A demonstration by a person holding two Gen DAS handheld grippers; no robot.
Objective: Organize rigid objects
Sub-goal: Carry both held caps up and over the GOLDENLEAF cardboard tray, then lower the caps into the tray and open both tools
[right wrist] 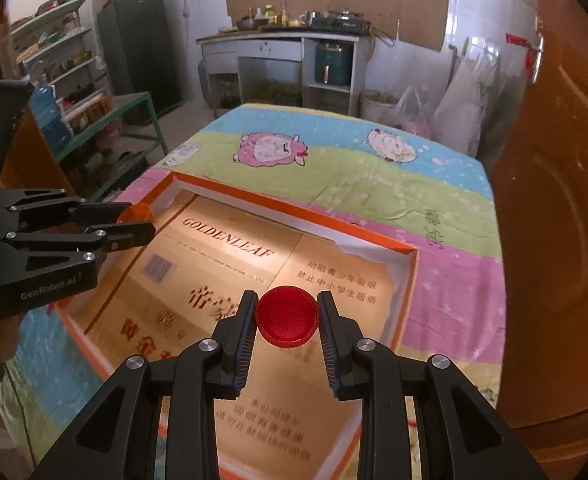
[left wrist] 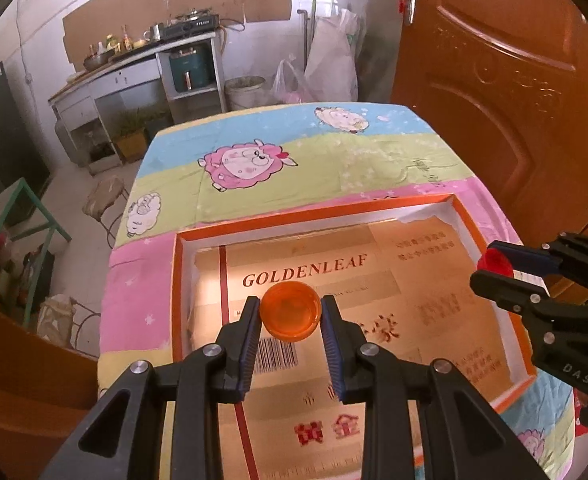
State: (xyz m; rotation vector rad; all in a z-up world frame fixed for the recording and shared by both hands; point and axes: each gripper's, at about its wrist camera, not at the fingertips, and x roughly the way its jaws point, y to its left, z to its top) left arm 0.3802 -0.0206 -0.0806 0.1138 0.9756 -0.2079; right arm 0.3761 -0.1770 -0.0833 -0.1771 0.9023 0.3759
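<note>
Left gripper (left wrist: 290, 312) — fingers clamped on the rim of an orange cap (left wrist: 290, 311), open side toward the camera. Right gripper (right wrist: 287, 316) — fingers clamped on a red cap (right wrist: 287, 316), ridged edge against the pads. Both caps hang in the air above the orange-rimmed box (left wrist: 318, 213), whose floor is lined with gold printed card; neither touches it.

Risks, as judged: each cap is pinched only across a thin round edge, so a tilt or a jolt could let it pivot and squirt out of the pads. Released from this height, a light cap may bounce or roll on the slick card and come to rest away from its intended spot, or strike the box wall.

Pose: both tools slope steeply downward over the box, side by side, well apart, above the desk (left wrist: 334, 152) with its cartoon sheep cloth.
</note>
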